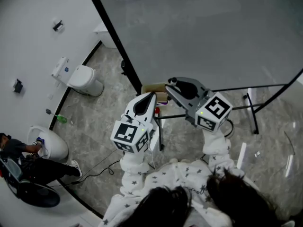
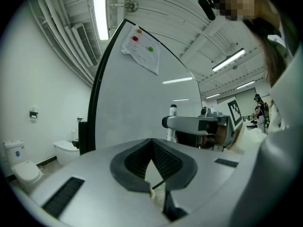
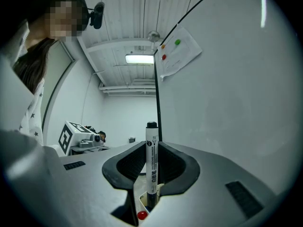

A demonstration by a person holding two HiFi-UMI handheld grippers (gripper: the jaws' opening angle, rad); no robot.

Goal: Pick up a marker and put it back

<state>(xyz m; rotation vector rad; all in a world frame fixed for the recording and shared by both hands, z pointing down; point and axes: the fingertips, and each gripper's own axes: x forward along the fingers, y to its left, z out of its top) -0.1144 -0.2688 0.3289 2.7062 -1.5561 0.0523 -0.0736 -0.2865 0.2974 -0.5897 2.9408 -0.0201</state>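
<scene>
1. A small white cup [image 3: 140, 203] sits just under the right tongs [image 3: 151, 144], and a red round-topped thing [image 3: 141, 215] lies in it. The lower end of the marker comes down to the cup's rim. Whether it stands inside the cup cannot be told.
2. The right tongs are drawn in narrow on a white-barrelled marker with a black cap [image 3: 151, 167]. The marker stands upright with a pad pressed on each side of the barrel, and its cap rises above the tips.
3. The left tongs [image 2: 152, 142] have their tips together with nothing between the pads. They are held beside the right tongs, apart from the marker.
4. The head view shows both tongs side by side, close before the large grey whiteboard [image 1: 213, 32]. It does not show the marker.
5. Only the head view shows the marbled floor [image 1: 109, 93], a white toilet [image 1: 83, 79] and a crouching person [image 1: 19, 150] at the lower left.
6. Both gripper views show a paper sheet with red and green dots [image 3: 179, 51] high on the whiteboard. The left gripper view also shows the marker from the side, standing up out of the right tongs.
</scene>
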